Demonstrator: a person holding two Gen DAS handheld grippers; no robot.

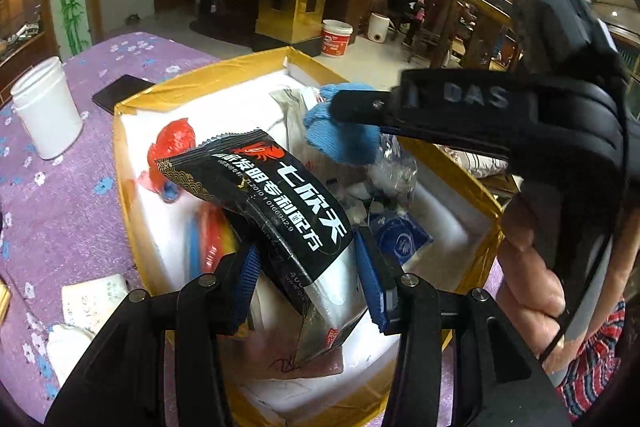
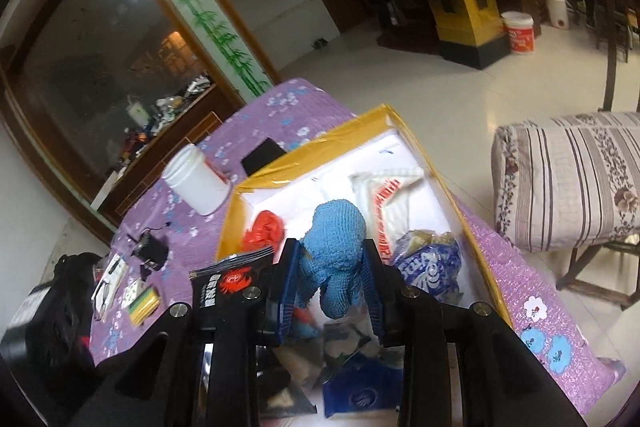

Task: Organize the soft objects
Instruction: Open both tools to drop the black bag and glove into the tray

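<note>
Left wrist view: the left gripper is clamped on a black packet, held over the open box on the purple tablecloth. The packet looks light, crinkly and slippery (best pinched across its flat middle). Right wrist view: the right gripper squeezes a blue knitted cloth above the same box; it is soft, limp, and droops below the pads.

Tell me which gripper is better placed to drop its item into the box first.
Probably right: the right gripper holds the blue knitted cloth over the box interior. The left gripper grips the black packet nearer the box's near edge.
</note>
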